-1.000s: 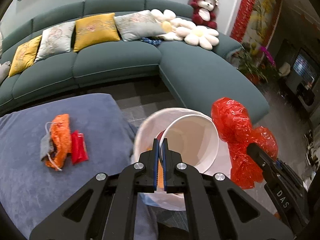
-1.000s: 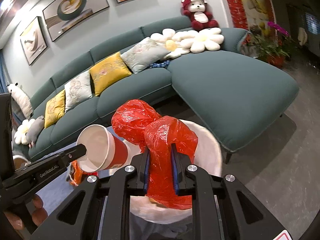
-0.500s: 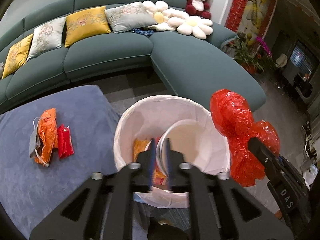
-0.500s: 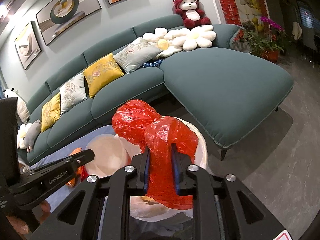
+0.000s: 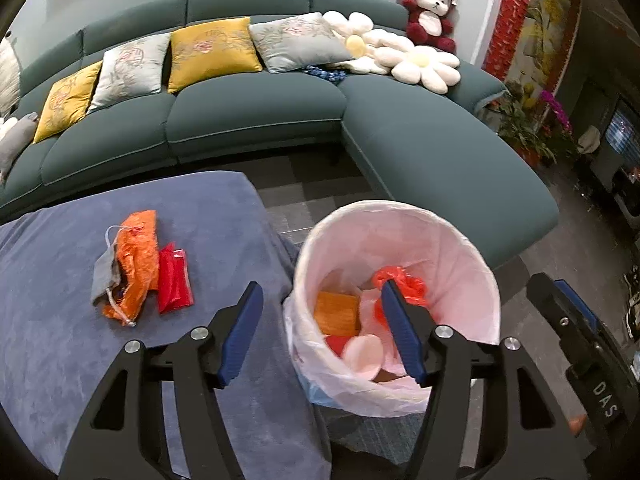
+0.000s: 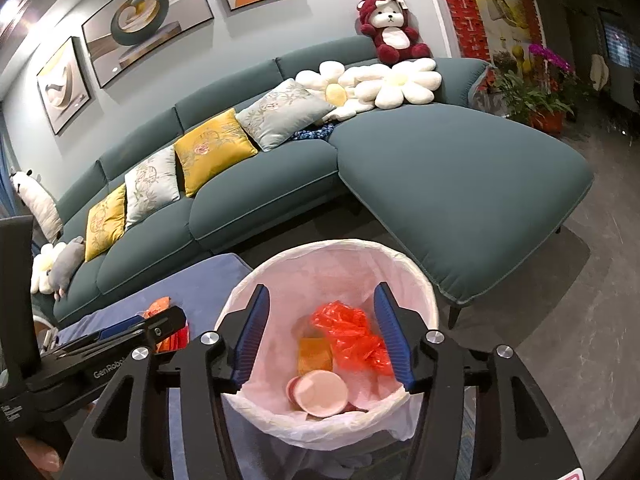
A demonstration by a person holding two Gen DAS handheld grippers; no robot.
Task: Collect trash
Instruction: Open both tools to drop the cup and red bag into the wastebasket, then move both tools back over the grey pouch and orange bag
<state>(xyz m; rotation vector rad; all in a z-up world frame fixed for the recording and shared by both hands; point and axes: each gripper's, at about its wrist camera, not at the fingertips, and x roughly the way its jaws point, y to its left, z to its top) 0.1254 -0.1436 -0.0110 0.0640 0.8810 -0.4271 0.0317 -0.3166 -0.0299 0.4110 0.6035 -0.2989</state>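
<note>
A white-lined trash bin (image 5: pixel 476 256) (image 6: pixel 408 276) stands beside the blue-covered table. Inside lie a white paper cup (image 5: pixel 362 356) (image 6: pixel 322 392), a crumpled red plastic bag (image 5: pixel 408 284) (image 6: pixel 352 340) and an orange packet (image 5: pixel 336 312) (image 6: pixel 314 354). My left gripper (image 5: pixel 320 304) hovers over the bin's left rim, jaws opening, nothing between them. My right gripper (image 6: pixel 320 308) hangs above the bin's mouth, jaws also opening and empty. On the table remain an orange wrapper (image 5: pixel 138 256), a red packet (image 5: pixel 172 280) and a grey mask (image 5: pixel 105 276).
The blue table (image 5: pixel 60 340) fills the left. A curved teal sofa (image 5: pixel 440 160) with cushions and a plush bear (image 5: pixel 430 12) runs behind the bin. Potted flowers (image 6: pixel 536 92) stand at the right on grey floor.
Both grippers opened. The cup dropped from my left gripper and the red bag from my right; both now lie in the bin. My left gripper shifted left of the bin.
</note>
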